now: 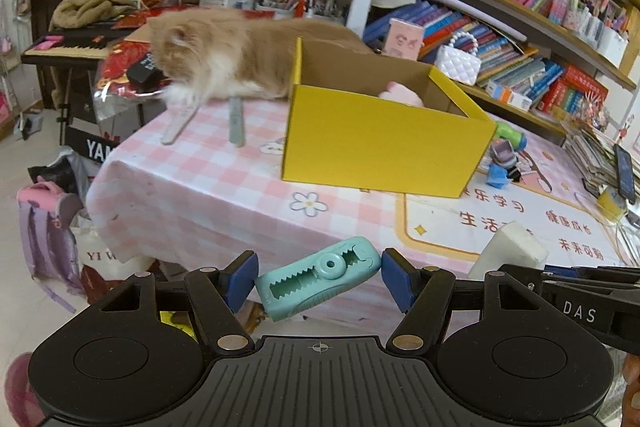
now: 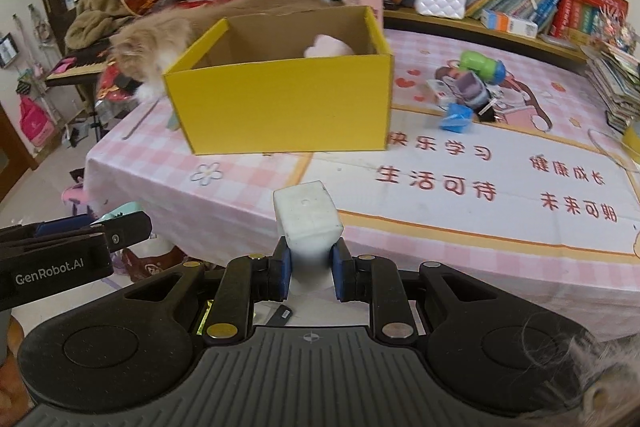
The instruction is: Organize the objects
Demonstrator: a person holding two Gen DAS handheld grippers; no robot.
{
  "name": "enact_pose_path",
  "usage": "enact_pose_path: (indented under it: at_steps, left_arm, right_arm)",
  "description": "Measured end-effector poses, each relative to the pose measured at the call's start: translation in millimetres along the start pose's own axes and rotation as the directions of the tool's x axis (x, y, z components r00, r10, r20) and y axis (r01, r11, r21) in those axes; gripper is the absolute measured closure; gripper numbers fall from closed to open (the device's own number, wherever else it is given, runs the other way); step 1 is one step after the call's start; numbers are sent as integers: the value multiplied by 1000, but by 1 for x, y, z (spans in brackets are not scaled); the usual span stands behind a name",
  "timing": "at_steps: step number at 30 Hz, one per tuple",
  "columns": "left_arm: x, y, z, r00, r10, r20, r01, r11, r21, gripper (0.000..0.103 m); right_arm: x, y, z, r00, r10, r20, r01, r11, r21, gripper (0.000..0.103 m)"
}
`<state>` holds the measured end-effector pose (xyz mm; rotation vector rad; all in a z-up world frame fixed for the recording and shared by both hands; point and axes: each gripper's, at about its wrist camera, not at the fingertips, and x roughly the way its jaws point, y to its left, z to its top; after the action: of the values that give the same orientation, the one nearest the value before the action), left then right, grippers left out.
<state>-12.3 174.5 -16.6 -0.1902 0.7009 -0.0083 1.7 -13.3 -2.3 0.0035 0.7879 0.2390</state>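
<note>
- A teal toothed clip-like gadget is being pinched end to end between the blue pads of the left gripper, short of the table's near edge.
- A white block is being clamped at its lower end by the narrowly set right gripper, its upper part sticking out above the pink checked tablecloth.
- The open yellow box is being seen ahead on the table, well apart from both grippers, with a pink soft item lying inside.
- The far left side of the box is being crowded by a ginger cat.
- Small toys are being left scattered to the right of the box.
</note>
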Motion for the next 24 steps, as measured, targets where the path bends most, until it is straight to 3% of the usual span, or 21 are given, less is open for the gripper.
enact_pose_path:
  at_steps: [12, 24]
  left_arm:
    - [-8, 14, 9, 999, -21, 39, 21, 1000, -2, 35]
    - [-3, 4, 39, 993, -43, 110, 41, 999, 29, 35]
  right_arm:
    - [-5, 18, 5, 999, -17, 30, 18, 1000, -10, 84]
    - [-1, 8, 31, 997, -21, 73, 19, 1000, 24, 84]
